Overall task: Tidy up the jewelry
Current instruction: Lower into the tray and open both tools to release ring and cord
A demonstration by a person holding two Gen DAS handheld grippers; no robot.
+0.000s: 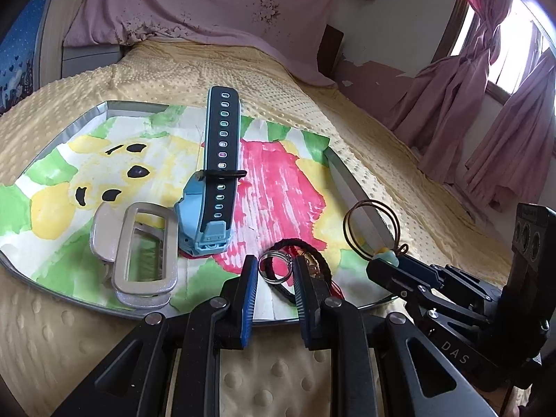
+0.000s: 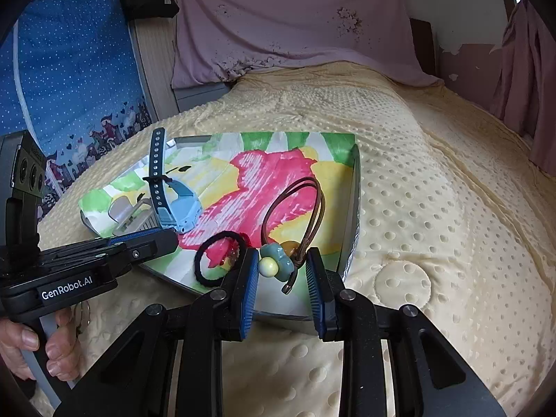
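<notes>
A metal tray (image 1: 358, 191) lined with a painted paper lies on the bed. On it are a blue watch (image 1: 215, 180) (image 2: 173, 205), a silver claw clip (image 1: 146, 253) (image 2: 128, 219) and a black hair tie (image 2: 215, 260) (image 1: 312, 253). My left gripper (image 1: 274, 260) (image 2: 170, 238) hovers over the tray's near edge, shut on a small silver ring (image 1: 276, 280). My right gripper (image 2: 282, 260) (image 1: 375, 267), just to its right, is shut on a brown hair tie with a green flower bead (image 2: 269, 266) (image 1: 385, 255). Its loops stand up above the tray.
The bed is covered with a yellow dotted blanket (image 2: 434, 208). A pink sheet (image 1: 208, 7) hangs at the far end and pink curtains (image 1: 486, 121) at the right. A blue dotted cloth (image 2: 69, 80) stands at the left. A person's hand (image 2: 34, 347) grips the left handle.
</notes>
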